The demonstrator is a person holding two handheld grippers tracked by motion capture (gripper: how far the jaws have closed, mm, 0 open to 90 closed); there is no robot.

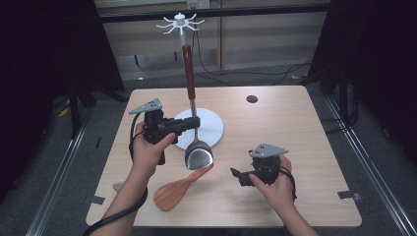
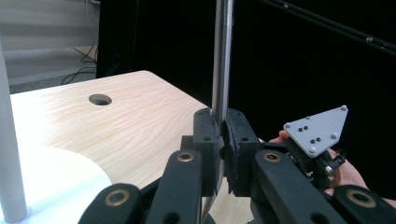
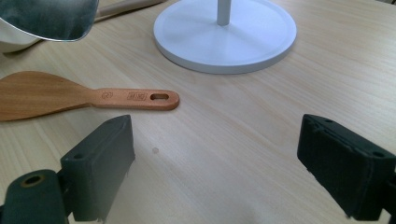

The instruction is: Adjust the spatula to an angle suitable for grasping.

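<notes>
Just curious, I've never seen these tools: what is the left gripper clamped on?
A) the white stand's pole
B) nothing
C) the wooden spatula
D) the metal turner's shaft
D: the left gripper is shut on the metal turner, gripping its steel shaft.

The one place with marks is the handle of the wooden spatula [image 3: 70, 95] lying on the desk [image 3: 233, 140], seen in the right gripper view. Just before the slot at the handle's end there are two small stamps burnt into the wood, a round one and a boxed one beside it. Both are too small and blurred to read, so no word, brand or number can be made out on it.
</notes>
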